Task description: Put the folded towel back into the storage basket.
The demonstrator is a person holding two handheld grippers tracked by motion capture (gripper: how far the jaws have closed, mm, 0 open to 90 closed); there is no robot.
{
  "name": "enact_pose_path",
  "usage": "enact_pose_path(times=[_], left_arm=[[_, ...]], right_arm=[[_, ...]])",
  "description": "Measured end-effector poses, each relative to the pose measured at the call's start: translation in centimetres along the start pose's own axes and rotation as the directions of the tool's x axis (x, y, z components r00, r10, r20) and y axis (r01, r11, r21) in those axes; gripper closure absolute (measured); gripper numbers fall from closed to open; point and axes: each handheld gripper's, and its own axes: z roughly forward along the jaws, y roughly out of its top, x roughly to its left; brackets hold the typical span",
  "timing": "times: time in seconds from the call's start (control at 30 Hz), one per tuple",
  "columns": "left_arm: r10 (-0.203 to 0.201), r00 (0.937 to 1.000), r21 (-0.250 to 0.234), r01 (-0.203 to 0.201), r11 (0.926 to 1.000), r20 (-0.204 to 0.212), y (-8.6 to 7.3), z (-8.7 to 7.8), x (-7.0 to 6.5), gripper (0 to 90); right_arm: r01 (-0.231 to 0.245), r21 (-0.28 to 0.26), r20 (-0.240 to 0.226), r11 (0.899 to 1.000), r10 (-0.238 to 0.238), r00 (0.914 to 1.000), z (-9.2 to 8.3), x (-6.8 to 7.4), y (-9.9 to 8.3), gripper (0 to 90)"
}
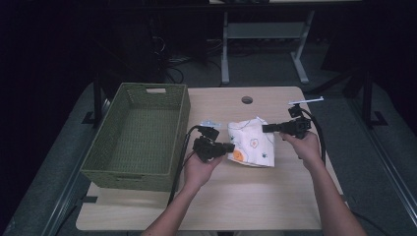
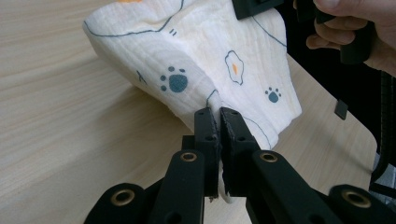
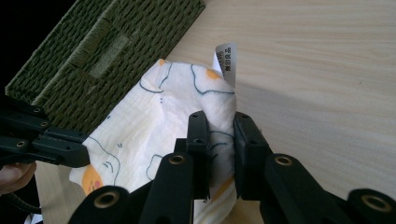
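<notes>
Tightly pinched, the left gripper (image 2: 219, 116) has its two black jaws pressed together on a thin edge of the printed cloth (image 2: 205, 60), the fabric squeezed flat between the pads. Just beyond those tips the cloth bulges up and away, showing a dark paw print and a fried-egg pattern, and it hangs slightly off the wooden table (image 2: 60, 116) below.

The right gripper (image 3: 219, 123) is likewise clamped on a thicker fold of the same cloth (image 3: 154, 116), which bunches between its jaws; a white care label (image 3: 226, 58) stands up just past the tips.

From the high view, the left gripper (image 1: 231, 146) and right gripper (image 1: 265, 129) hold opposite sides of the cloth (image 1: 253, 142), which sits between them near the table's middle. Beside the left gripper, on its outer side, stands the green woven basket (image 1: 105, 147), close to the cloth but not touching it.
</notes>
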Motion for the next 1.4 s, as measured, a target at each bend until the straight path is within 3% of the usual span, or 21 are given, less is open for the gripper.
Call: enact_pose_path(times=[0.43, 0.77, 1.13, 1.4], left_arm=[[0.010, 0.9999, -0.038, -0.009, 0.9992, 0.012, 1.4, -2.6, 0.1, 86.9], [0.035, 0.9993, -0.032, -0.034, 0.9989, 0.013, 2.2, -4.6, 0.4, 86.9], [0.027, 0.9991, -0.052, -0.025, 0.9983, 0.034, 3.4, -6.6, 1.0, 87.2], [0.040, 0.9989, -0.055, -0.039, 0.9977, 0.023, 4.6, -8.2, 1.4, 87.4]], right_arm=[[0.021, -0.005, -0.002, 1.000, -0.021, 0.9998, -0.9, 2.1, 1.8, 78.3], [0.034, -0.001, -0.011, 0.999, -0.034, 0.9994, -0.5, 3.5, 3.0, 78.4], [0.039, -0.001, -0.028, 0.999, -0.039, 0.9988, -0.1, 4.9, 4.2, 78.4], [0.043, -0.013, -0.038, 0.999, -0.044, 0.9983, -0.1, 5.9, 5.3, 78.4]])
